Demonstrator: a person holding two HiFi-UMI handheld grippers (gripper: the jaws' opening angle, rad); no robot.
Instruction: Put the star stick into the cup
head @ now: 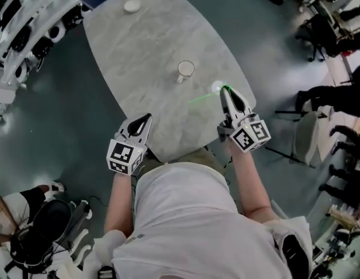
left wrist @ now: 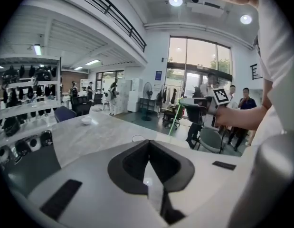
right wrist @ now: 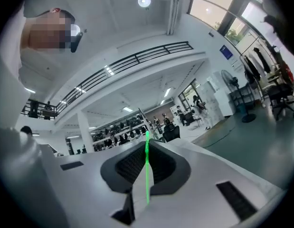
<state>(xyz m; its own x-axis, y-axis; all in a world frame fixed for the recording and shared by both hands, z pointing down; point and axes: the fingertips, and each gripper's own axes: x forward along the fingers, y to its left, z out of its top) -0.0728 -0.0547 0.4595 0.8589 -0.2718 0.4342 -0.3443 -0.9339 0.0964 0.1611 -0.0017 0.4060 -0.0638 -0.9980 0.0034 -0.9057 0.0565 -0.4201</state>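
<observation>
While your right gripper (head: 225, 90) hovers over the near right part of the grey table (head: 139, 45), note its jaws are pinched on the star stick (head: 203, 97). In the right gripper view the thin green stick (right wrist: 147, 170) runs straight up the seam between them.

The stick is clear of the table, carried in the air. Its free length slants down and to the left from the jaw tips. A pale blob at the tips may be the star end, but it is too blurred to tell. Gripping near one end looks deliberate: it leaves a long free end to go into the opening.

Your left gripper (head: 146, 119) sits at the near edge, left of the right one and well apart from it. Its jaws are pressed together with nothing between them, presumably parked out of the path.

The cup (head: 185, 69) stands upright mid-table, farther and left of the stick, untouched.

Judgement: carrying stage, stick not yet over the cup. Next you must bring the stick nearer to vertical and line its free end up over the rim.

A small white dish (head: 132, 6) at the far end plays no part.
</observation>
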